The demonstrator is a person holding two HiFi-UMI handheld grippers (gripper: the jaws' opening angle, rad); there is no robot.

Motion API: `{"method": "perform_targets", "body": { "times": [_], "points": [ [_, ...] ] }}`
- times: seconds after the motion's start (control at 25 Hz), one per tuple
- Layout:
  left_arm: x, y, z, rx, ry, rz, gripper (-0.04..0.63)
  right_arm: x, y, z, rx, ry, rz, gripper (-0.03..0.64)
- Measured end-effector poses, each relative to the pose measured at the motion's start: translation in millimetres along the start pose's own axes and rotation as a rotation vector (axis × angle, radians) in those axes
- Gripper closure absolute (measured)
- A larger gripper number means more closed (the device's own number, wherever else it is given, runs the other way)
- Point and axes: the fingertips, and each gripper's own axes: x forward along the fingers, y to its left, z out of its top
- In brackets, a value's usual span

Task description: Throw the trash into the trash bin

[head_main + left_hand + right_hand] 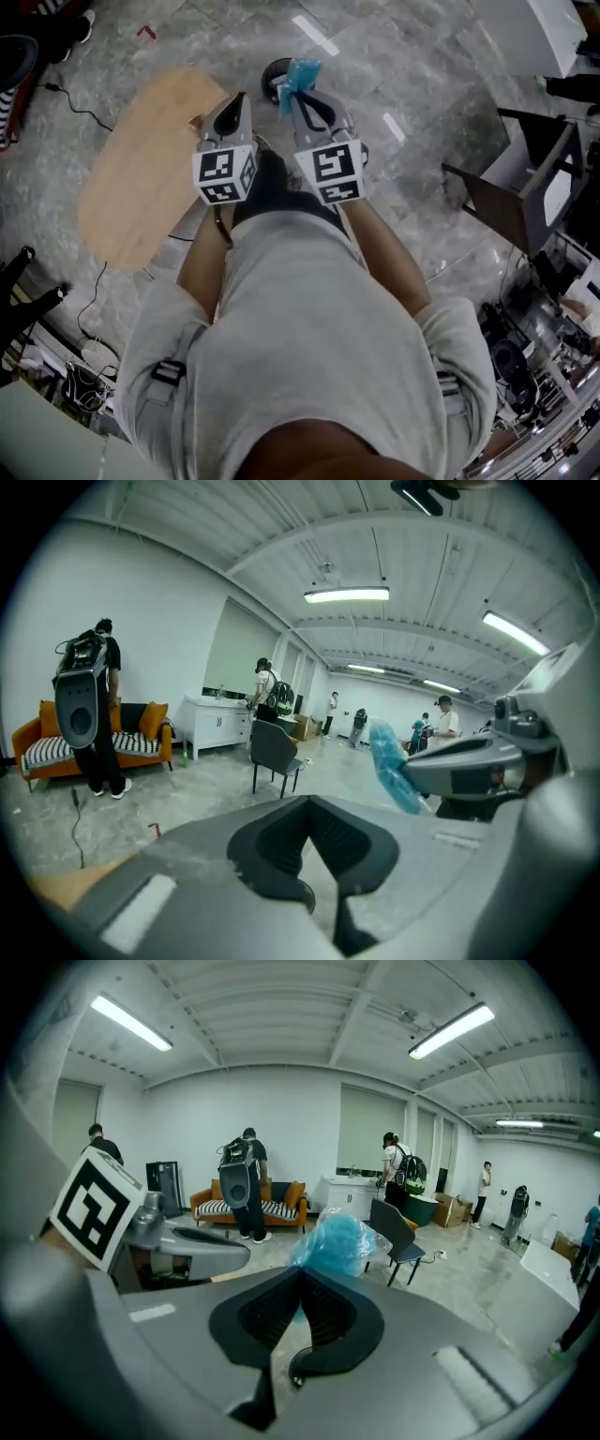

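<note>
A crumpled blue plastic wrapper sticks out past the tips of my right gripper, which is shut on it. The right gripper view shows the same blue bundle just beyond the closed jaws. My left gripper is held alongside on the left, jaws together with nothing between them. From the left gripper view the wrapper shows at the right. A dark round object lies on the floor under the wrapper; I cannot tell if it is the bin.
A rounded wooden tabletop lies to the left below the grippers. A dark grey chair, an orange sofa and several standing people are ahead. Cables run over the grey floor. Desks and equipment crowd the right.
</note>
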Motion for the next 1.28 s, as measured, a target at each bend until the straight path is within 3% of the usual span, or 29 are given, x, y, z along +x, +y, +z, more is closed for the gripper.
{"method": "perform_targets", "body": {
  "times": [0.2,0.36,0.64,0.8,1.0,1.28],
  "points": [
    [47,-4,16,-0.05,-0.015,-0.032,0.577,22,-40,3,-0.049,0.053,-0.007,0.601],
    [65,-5,18,-0.085,-0.01,-0.005,0.577,33,-58,-2,-0.079,0.089,0.034,0.601],
    [94,9,3,-0.148,0.018,0.128,0.577,73,-81,-18,-0.165,0.123,0.181,0.601],
    [111,14,-2,-0.159,0.031,0.248,0.577,97,-87,-21,-0.239,0.104,0.29,0.601],
    [142,1,-9,-0.242,0.013,0.385,0.577,117,-113,-32,-0.245,0.099,0.435,0.601],
    [164,-6,-59,-0.335,0.055,0.464,0.577,142,-147,-95,-0.23,0.168,0.48,0.601]
  ]
}}
